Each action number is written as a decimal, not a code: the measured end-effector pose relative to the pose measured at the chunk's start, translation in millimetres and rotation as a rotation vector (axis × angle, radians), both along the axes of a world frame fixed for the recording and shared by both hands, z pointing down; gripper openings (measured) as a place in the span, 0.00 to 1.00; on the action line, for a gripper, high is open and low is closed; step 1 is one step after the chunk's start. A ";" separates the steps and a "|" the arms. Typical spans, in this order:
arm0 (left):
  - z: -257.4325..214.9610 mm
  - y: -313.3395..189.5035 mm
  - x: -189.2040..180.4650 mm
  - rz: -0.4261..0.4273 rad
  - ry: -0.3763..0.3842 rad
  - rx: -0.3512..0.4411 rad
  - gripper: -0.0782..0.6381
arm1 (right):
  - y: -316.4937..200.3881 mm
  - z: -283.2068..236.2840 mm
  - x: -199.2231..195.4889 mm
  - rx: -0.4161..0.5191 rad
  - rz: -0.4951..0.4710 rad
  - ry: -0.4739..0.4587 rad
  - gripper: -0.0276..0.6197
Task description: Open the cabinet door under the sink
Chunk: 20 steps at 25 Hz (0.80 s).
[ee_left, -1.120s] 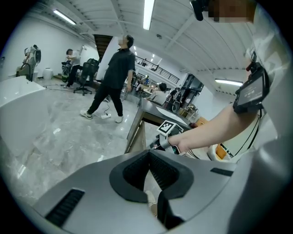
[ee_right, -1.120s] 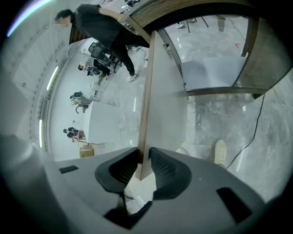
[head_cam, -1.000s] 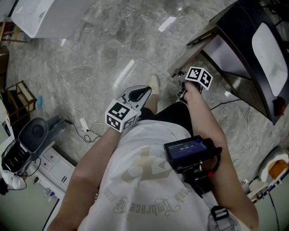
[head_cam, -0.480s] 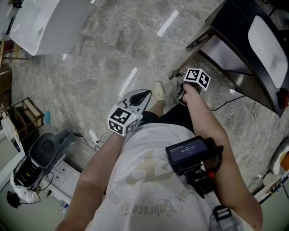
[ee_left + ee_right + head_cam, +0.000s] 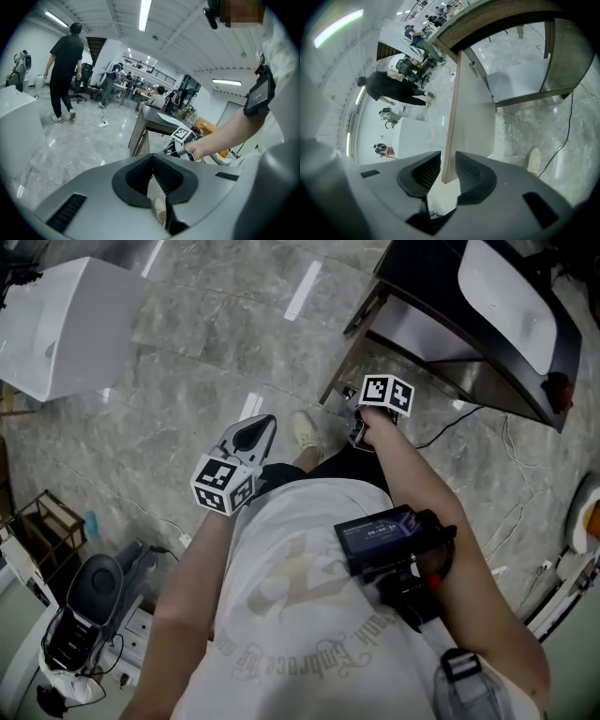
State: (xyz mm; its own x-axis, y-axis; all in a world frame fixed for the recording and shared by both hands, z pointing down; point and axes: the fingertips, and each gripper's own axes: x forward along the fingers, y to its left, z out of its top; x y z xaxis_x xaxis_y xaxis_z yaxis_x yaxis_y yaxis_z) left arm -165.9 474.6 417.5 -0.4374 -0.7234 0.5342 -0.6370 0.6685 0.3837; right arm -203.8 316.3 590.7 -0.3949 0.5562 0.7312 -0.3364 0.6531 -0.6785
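In the right gripper view, the right hand-held gripper [image 5: 447, 176] pinches the free edge of the cabinet door [image 5: 471, 122]. The door's long edge runs straight up and away from the jaws, and its white panel stretches rightward to the open cabinet. In the left gripper view, the left hand-held gripper [image 5: 157, 187] is pressed together on nothing and aims toward the cabinet from well apart, so the right hand is much the nearer. In the head view, the door stands edge-on under the sink [image 5: 502, 282], slanting down-left to the right hand. Any further swing probably means drawing that edge toward the person.
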 end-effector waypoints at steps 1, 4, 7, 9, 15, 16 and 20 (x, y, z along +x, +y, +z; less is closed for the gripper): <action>-0.6 1.8 -3.5 -0.001 -0.004 0.002 0.12 | -5.6 -5.3 -1.0 -0.005 0.011 -0.012 0.20; -3.0 3.1 -11.9 0.011 -0.018 0.005 0.12 | -20.0 -23.1 -0.1 -0.003 0.000 -0.052 0.20; -5.6 -4.2 -20.8 0.045 -0.032 0.015 0.12 | -37.2 -43.2 4.4 0.046 -0.048 -0.110 0.17; -8.1 -12.8 -26.8 0.071 -0.036 0.029 0.12 | -52.2 -59.8 8.1 0.084 -0.052 -0.158 0.13; -23.1 -50.2 -36.0 0.153 -0.020 0.119 0.12 | -101.6 -109.7 33.9 0.139 0.031 -0.307 0.09; -23.2 -59.8 -35.8 0.176 -0.022 0.123 0.12 | -113.2 -113.4 41.2 0.156 0.047 -0.326 0.09; -17.7 -94.5 -29.5 0.250 -0.021 0.114 0.12 | -156.8 -121.8 74.9 0.222 0.121 -0.382 0.09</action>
State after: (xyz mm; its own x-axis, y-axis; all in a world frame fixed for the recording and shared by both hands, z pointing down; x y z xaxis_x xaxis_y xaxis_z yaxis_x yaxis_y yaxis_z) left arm -195.3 380.0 399.9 -0.2474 -0.8652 0.4361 -0.7855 0.4426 0.4325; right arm -128.9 159.5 469.0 -0.7116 0.3356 0.6172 -0.1723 0.7683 -0.6164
